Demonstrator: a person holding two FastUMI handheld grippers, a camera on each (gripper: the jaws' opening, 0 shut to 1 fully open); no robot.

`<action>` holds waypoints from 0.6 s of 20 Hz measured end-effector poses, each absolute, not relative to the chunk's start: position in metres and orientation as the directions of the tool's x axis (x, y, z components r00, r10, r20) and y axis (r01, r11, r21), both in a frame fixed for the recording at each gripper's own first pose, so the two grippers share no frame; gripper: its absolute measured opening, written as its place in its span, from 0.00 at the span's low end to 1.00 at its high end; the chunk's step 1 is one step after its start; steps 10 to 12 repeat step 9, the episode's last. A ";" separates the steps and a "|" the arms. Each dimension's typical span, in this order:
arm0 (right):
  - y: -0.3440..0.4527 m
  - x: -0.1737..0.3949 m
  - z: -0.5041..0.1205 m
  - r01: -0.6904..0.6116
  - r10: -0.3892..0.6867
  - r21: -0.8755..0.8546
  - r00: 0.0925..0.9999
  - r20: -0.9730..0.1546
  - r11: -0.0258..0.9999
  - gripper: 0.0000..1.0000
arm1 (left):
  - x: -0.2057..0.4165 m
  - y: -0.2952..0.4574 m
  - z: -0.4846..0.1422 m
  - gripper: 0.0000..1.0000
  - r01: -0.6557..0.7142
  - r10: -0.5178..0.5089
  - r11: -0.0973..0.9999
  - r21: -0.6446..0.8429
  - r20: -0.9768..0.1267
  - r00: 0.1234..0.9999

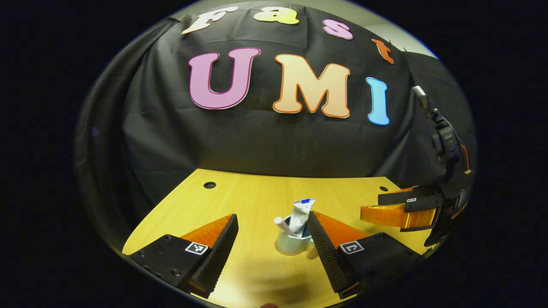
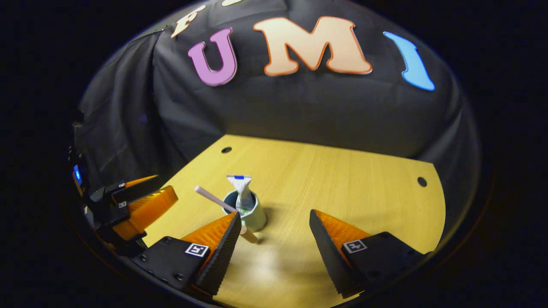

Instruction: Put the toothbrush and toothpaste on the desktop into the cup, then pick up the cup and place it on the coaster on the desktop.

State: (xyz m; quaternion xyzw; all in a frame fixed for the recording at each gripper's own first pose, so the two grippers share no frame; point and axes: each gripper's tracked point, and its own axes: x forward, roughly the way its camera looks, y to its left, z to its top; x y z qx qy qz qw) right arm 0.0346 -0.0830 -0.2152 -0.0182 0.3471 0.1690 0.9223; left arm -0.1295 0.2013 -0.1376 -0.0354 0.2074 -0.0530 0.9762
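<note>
A pale cup (image 1: 292, 244) stands on the yellow desktop (image 1: 257, 201) with a white toothpaste tube (image 1: 302, 213) upright in it. A toothbrush handle (image 1: 282, 224) leans out over the rim to the left. My left gripper (image 1: 272, 214) is open, and the cup stands just inside its right finger. In the right gripper view the cup (image 2: 256, 218), tube (image 2: 242, 191) and toothbrush (image 2: 212, 197) sit beside the left finger of my open right gripper (image 2: 274, 213), which holds nothing. Each view shows the other gripper off to its side: the right gripper (image 1: 370, 206) and the left gripper (image 2: 165, 189).
The desktop (image 2: 342, 184) has small round holes near its far corners (image 1: 209, 185) (image 2: 422, 182). Black cloth closes off the back and sides. Bare wood lies to the right of the cup in the right gripper view.
</note>
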 end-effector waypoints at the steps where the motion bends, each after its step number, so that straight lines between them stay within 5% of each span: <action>1: -0.089 0.035 -0.200 -0.319 0.294 0.066 0.748 -0.596 0.945 0.98 | -0.127 0.194 -0.132 0.95 0.097 -0.128 0.990 -0.099 -0.392 0.911; 8: -0.138 0.022 -0.122 -0.193 0.201 0.060 0.917 -0.343 0.979 0.97 | -0.119 0.149 -0.094 0.94 0.145 -0.174 0.983 -0.112 -0.311 0.934; 12: -0.145 0.019 -0.114 -0.176 0.187 0.064 0.928 -0.321 0.982 0.97 | -0.117 0.145 -0.091 0.95 0.148 -0.175 0.983 -0.112 -0.305 0.936</action>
